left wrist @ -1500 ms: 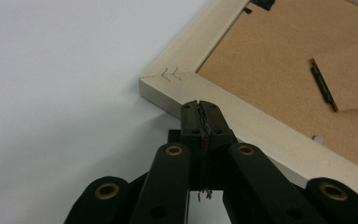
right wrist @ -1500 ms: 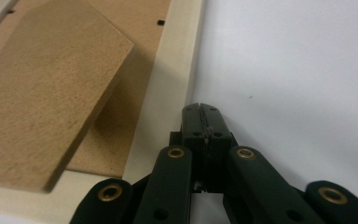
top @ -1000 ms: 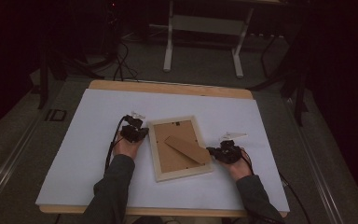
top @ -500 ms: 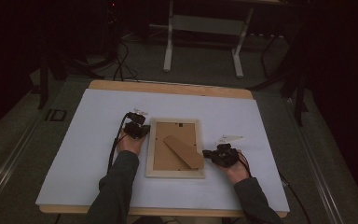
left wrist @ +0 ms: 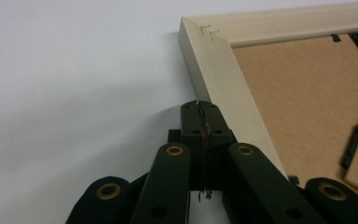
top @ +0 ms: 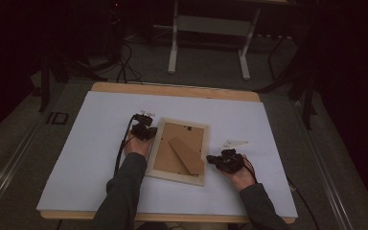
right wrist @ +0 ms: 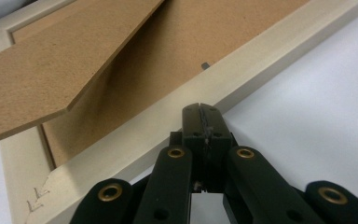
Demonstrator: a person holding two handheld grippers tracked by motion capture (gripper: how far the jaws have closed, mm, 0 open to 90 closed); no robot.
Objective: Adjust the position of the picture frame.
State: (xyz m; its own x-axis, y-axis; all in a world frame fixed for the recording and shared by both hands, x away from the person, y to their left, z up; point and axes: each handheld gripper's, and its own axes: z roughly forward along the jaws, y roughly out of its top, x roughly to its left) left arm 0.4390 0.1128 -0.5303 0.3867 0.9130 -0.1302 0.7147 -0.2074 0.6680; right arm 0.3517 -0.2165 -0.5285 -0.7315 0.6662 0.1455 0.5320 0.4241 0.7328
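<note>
Picture frame (top: 179,151) lies face down on the white sheet (top: 76,163) covering the table (top: 172,90), roughly mid-sheet, turned a bit askew to the sheet's edges. Pale wood border, brown backing board (top: 172,143) up, w/ a brown stand flap (top: 187,155) lying diagonally across the back.

Left gripper (top: 143,130) sits at the frame's left edge, near its far-left corner; jaws closed, nothing between them. In left gripper view the shut tips (left wrist: 200,122) rest right against the frame's (left wrist: 223,88) outer side; can't tell if truly touching or a hair apart. Small staples show at the corner joint. Dark turn clips (left wrist: 352,147) on the backing are partly cut off by that view's right edge.

Right gripper (top: 225,162) is at the frame's right edge, near its near-right corner; jaws also closed & empty. In right gripper view the tips (right wrist: 200,122) meet the frame's border (right wrist: 242,74); contact likely but the exact touch is hidden behind the jaws. Stand flap (right wrist: 60,60) is lifted off the backing here, throwing a shadow, its upper end cut off at top. One small clip (right wrist: 205,65) is barely readable.

A small white thing (top: 235,143) lies on the sheet just beyond the right gripper, too small to identify. High view is dim; forearms cut off at the bottom, floor stands behind the table are murky.
</note>
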